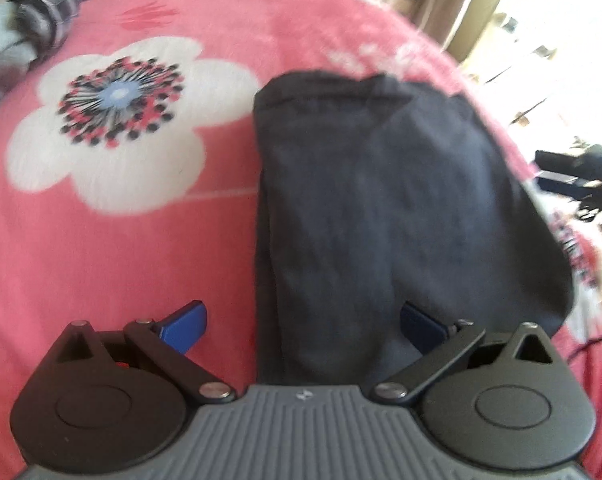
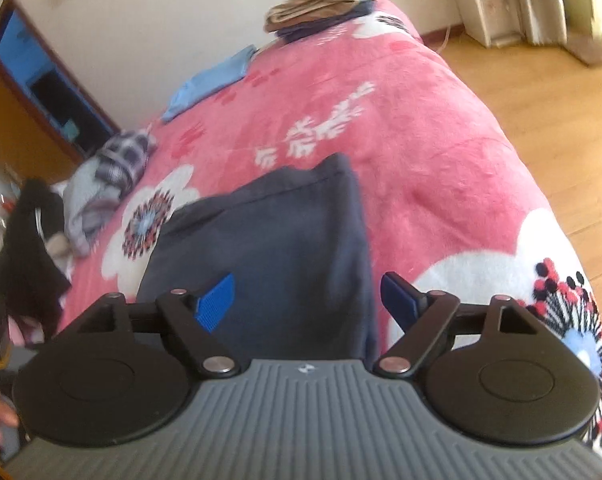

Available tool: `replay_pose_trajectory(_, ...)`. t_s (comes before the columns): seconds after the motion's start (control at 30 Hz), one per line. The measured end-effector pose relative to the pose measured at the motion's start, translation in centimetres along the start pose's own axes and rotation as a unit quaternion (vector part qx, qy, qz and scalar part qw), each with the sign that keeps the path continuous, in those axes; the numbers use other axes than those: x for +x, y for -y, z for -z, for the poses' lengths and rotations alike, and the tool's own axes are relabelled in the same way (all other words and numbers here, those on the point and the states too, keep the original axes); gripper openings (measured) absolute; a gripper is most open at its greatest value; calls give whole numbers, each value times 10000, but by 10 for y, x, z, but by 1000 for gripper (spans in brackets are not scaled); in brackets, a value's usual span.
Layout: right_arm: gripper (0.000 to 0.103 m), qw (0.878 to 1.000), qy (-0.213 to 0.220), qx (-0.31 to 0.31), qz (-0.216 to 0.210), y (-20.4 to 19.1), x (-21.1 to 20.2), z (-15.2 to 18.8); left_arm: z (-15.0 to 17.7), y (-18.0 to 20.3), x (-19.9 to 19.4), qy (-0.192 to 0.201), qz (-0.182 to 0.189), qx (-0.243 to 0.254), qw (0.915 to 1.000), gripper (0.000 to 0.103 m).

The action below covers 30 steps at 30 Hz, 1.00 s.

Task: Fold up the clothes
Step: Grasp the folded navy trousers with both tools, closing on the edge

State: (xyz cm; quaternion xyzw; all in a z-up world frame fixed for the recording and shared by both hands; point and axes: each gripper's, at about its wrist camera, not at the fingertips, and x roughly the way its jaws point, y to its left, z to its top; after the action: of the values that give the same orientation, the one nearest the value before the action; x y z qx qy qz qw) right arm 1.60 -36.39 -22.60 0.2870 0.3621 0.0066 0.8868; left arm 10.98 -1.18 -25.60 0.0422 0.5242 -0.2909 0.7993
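The left gripper (image 1: 303, 320) is seen with its blue pads spread wide and nothing clamped, held above the near end of a dark navy garment (image 1: 381, 200). The right gripper (image 2: 307, 300) is likewise shown parted and empty, poised over the same garment (image 2: 269, 248), whose right edge runs between its fingers. The garment is laid folded into a long flat shape on a pink flowered blanket (image 1: 121, 260) spread over a bed. Just left of the garment, a large white flower print (image 1: 117, 128) is visible. Farther from the garment, toward the blanket's far left edge, a crumpled plaid and grey pile (image 2: 109, 176) is found, with a light blue cloth (image 2: 209, 84) beyond it. At the far end, well apart from the garment, a tan and dark stack (image 2: 317, 8) is seen. A wooden floor (image 2: 541, 120) lies to the right.
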Motion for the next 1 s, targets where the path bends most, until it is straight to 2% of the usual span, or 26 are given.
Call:
replay_pose_trajectory(0.1, 81, 9989, -143, 403, -178, 22, 10, -7, -9, -23, 3, 162, 526, -303, 9980, 103)
replay_pose_trajectory(0.27, 81, 9910, -619, 882, -800, 47, 29, -11, -22, -52, 17, 299, 1038, -556, 9926, 102)
replay_pose_trajectory(0.4, 82, 9875, -802, 808, -1092, 47, 46, -15, -34, -50, 27, 511, 1338, -264, 9893, 98)
replay_pose_trajectory(0.57, 81, 9790, -959, 895, -1560, 50, 74, -30, -51, -38, 45, 632, 1599, 293, 9847, 98)
replay_pose_trajectory(0.77, 80, 9689, -1319, 375, -2058, 33, 109, -47, -69, -43, 63, 742, 2103, 130, 9747, 98)
replay_pose_trajectory(0.83, 76, 9651, -1390, 288, -2200, 30, 117, -51, -73, -45, 66, 777, 2218, 65, 9720, 93)
replay_pose_trajectory(0.9, 67, 9613, -1445, 320, -2324, 31, 126, -56, -75, -49, 67, 783, 2255, -72, 9711, 76)
replay_pose_trajectory(0.97, 52, 9581, -1497, 418, -2408, 35, 135, -59, -78, -55, 70, 761, 2313, -290, 9695, 63)
replay_pose_trajectory(1.0, 50, 9570, -1510, 429, -2439, 36, 137, -59, -79, -57, 71, 750, 2339, -389, 9686, 59)
